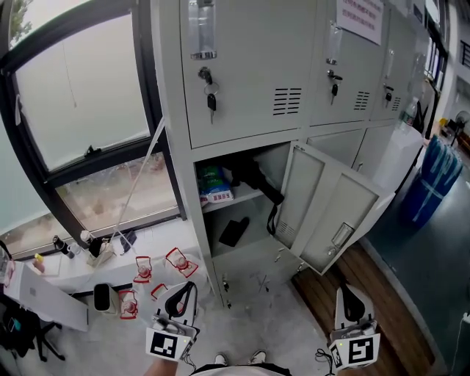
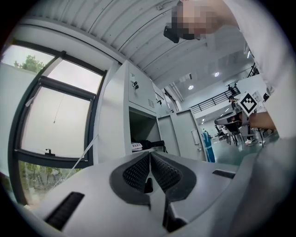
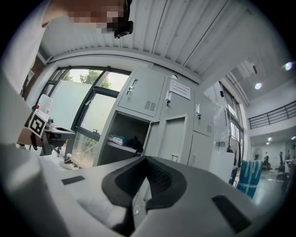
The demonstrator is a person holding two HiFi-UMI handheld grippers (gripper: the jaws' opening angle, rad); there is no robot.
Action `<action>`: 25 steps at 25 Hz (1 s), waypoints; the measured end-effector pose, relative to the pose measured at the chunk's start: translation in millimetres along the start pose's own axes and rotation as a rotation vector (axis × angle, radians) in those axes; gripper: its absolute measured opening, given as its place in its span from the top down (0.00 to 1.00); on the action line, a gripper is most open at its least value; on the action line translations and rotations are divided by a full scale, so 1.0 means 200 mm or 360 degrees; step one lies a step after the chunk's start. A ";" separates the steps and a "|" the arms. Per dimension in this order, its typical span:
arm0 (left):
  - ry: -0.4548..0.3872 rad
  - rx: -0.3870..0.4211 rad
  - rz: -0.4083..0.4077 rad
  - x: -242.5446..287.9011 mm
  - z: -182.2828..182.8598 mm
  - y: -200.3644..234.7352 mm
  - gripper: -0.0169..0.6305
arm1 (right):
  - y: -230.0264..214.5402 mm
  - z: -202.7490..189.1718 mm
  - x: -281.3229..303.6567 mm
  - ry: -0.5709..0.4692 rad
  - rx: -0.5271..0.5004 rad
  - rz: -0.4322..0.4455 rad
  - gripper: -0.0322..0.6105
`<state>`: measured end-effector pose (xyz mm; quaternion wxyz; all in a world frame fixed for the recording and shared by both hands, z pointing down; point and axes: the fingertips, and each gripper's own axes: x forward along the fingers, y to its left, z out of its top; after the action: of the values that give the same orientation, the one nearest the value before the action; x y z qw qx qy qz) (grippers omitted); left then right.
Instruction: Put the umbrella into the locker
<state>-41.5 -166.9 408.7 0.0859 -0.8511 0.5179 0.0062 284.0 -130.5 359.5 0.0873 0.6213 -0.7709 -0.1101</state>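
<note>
Head view: umbrella lies on the far locker shelf, so left gripper and right gripper wait near, jaws together, empty.

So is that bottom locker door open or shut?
Open. The door is swung out to the right, so the shelf and a black umbrella inside show.

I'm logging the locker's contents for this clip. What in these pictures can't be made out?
Packet on the shelf: print too small, every view.
Flat black thing below the shelf: head view, too dark to identify.
Umbrella, rear end: head view, lost in shadow.
Notice on upper door: head view, cut by top edge.
</note>
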 end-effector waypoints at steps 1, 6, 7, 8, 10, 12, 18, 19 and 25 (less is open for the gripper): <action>0.0000 0.0001 0.0002 0.00 0.00 0.00 0.93 | 0.00 -0.01 -0.02 0.0013 0.0007 -0.0008 0.92; 0.0004 0.0010 0.0041 -0.03 -0.01 0.03 0.93 | -0.01 -0.05 -0.10 0.0083 0.0096 -0.0042 0.92; 0.0010 0.0009 0.0047 -0.03 -0.01 0.04 0.93 | -0.01 -0.06 -0.11 0.0092 0.0107 -0.0047 0.92; 0.0016 0.0008 0.0051 -0.04 -0.01 0.05 0.93 | 0.00 -0.06 -0.11 0.0098 0.0115 -0.0047 0.92; 0.0014 0.0006 0.0060 -0.05 0.00 0.06 0.93 | 0.02 -0.06 -0.09 0.0093 0.0126 -0.0035 0.92; 0.0005 0.0006 0.0066 -0.05 0.01 0.07 0.93 | 0.05 -0.04 -0.06 0.0065 0.0140 -0.0020 0.92; 0.0016 0.0002 0.0067 -0.07 -0.01 0.08 0.93 | 0.10 0.00 0.00 0.0011 0.0181 0.0009 0.92; 0.0014 -0.0001 0.0071 -0.07 -0.01 0.08 0.93 | 0.10 0.00 0.01 0.0003 0.0167 0.0017 0.92; 0.0024 -0.0016 0.0101 -0.10 -0.03 0.11 0.93 | 0.11 0.02 0.05 -0.0005 0.0153 0.0027 0.92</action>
<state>-70.9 -160.5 412.7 0.0776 -0.8348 0.5451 0.0052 259.9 -136.3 362.3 0.0572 0.6179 -0.7807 -0.0732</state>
